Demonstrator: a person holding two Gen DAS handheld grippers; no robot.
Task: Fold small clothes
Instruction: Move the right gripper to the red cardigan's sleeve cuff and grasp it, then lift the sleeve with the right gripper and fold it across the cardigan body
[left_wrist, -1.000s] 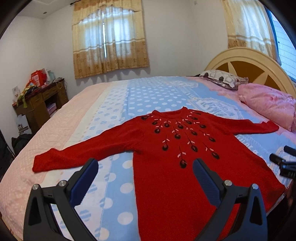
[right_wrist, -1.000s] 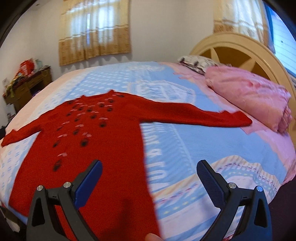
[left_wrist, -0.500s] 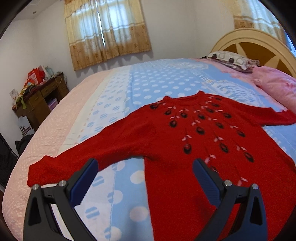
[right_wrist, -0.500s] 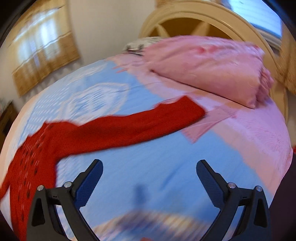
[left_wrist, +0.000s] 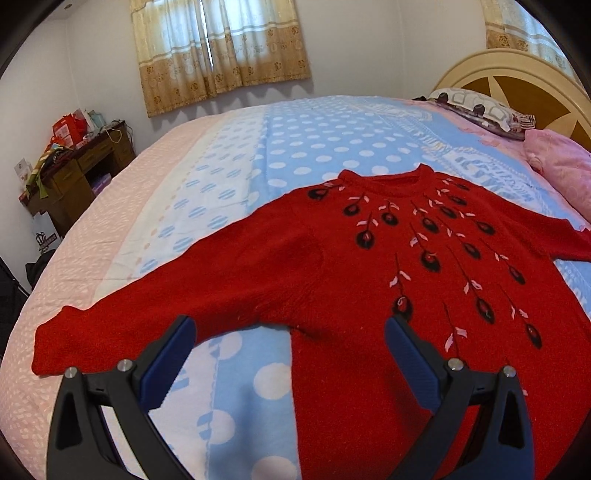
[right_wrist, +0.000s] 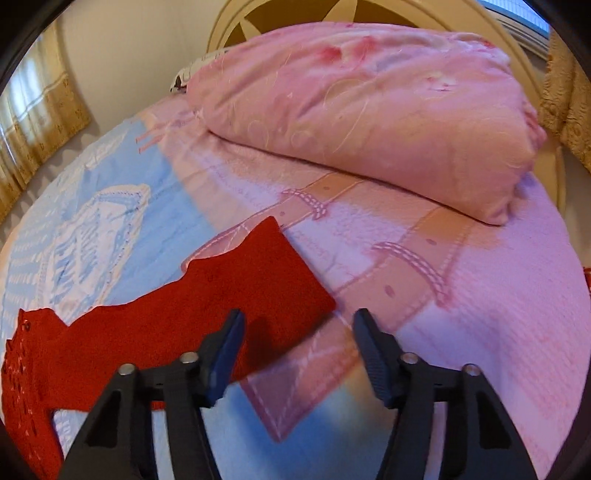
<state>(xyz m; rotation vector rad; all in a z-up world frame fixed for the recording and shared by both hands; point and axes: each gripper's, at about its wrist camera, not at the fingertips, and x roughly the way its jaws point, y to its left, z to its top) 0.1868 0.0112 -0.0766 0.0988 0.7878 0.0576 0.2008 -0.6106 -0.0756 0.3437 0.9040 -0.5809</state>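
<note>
A red sweater (left_wrist: 369, 266) with dark embroidered flowers lies flat, front up, on the bed, both sleeves spread out. My left gripper (left_wrist: 290, 334) is open and empty, just above the armpit where the left sleeve (left_wrist: 147, 317) meets the body. My right gripper (right_wrist: 297, 325) is open but narrower, empty, low over the cuff end of the other sleeve (right_wrist: 258, 273); its left finger is over the sleeve and its right finger over the bedsheet.
The bed (left_wrist: 295, 147) has a blue polka-dot and pink cover. A large pink pillow (right_wrist: 369, 110) lies beyond the right sleeve, against the cream headboard (left_wrist: 517, 70). A patterned pillow (left_wrist: 476, 107) is at the far side. A cluttered wooden desk (left_wrist: 74, 166) stands left of the bed.
My left gripper moved forward and down toward the sweater's left armpit. My right gripper swung right to the right cuff, dropped close to it, and its jaws narrowed.
</note>
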